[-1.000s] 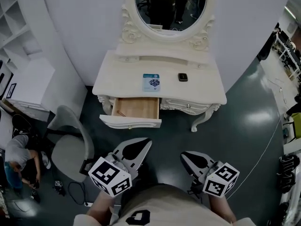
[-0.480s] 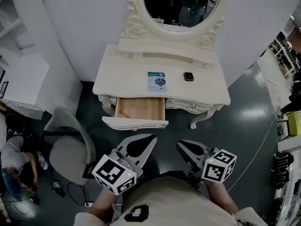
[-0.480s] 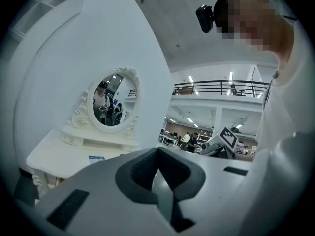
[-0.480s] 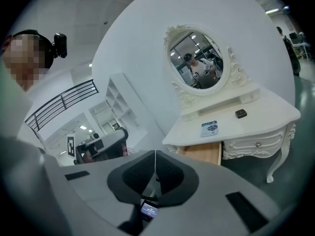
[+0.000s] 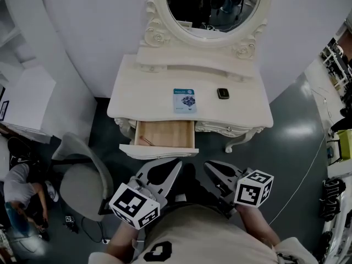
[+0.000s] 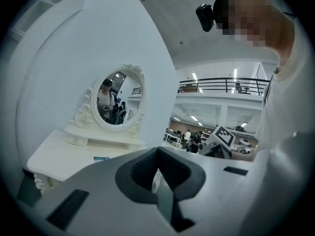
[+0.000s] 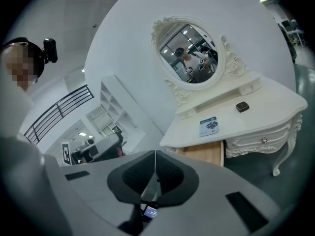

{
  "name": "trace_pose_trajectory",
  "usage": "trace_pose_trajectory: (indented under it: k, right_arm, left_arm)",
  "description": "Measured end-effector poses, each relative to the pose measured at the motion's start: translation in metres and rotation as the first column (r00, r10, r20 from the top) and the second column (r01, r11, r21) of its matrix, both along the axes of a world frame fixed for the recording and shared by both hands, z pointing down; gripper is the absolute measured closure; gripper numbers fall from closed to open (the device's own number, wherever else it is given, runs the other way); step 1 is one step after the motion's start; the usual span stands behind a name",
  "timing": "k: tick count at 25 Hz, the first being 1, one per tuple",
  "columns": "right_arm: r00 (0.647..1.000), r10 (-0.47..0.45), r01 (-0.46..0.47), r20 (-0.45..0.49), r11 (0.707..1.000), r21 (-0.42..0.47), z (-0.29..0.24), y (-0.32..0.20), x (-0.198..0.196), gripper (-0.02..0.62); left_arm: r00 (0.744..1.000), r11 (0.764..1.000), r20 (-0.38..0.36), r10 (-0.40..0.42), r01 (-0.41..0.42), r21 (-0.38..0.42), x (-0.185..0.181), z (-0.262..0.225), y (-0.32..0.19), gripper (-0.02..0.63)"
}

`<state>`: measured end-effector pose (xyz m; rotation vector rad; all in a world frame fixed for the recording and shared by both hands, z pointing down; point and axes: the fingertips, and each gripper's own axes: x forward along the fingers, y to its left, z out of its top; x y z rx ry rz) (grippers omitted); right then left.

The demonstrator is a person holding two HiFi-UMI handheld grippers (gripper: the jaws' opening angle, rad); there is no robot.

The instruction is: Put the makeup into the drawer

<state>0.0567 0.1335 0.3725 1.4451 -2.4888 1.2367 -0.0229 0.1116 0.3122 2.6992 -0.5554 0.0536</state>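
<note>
Glossy floor (image 5: 291, 136); boxy, seemingly wooden drawer (image 5: 165, 133)

— What does the tabletop (image 5: 144, 92) look like?
— Painted cream-white, smooth, with a soft sheen. The carved mirror frame (image 5: 155, 34) wears the same coat. The open drawer (image 5: 168, 133) is bare pale wood inside, matt.
— And the floor (image 5: 291, 142)?
— Dark and glossy (it throws back pale patches of light).
— The two things on top?
— The blue packet (image 5: 185, 100) looks like printed card. The small dark case (image 5: 223, 93) is too small to judge.
— The tools?
— The left tool (image 5: 177, 163) and right tool (image 5: 207, 164) are grey matt plastic, and the dark pads (image 7: 171, 175) are finely ribbed. The shirt (image 5: 192, 235) is plain beige cloth.
</note>
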Motion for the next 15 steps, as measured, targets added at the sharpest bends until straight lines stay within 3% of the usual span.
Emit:
trace_pose_trajectory:
  k: [7, 15]
  right_arm:
    - [0.997, -0.025, 0.028, 0.067, 0.999, -0.045, 0.023, -0.067, 0.024, 0.568]
    - [0.996, -0.048, 0.054, 0.073, 0.994, -0.091, 0.055, -0.136, 0.06, 0.568]
  left_arm:
    - [0.997, 0.999, 0.063, -0.051, 0.052, -0.013, 0.027, 0.007, -0.048, 0.552]
    - [0.987, 0.995, 0.142, -0.075, 0.084, -0.058, 0.068, 0.031, -0.102, 0.552]
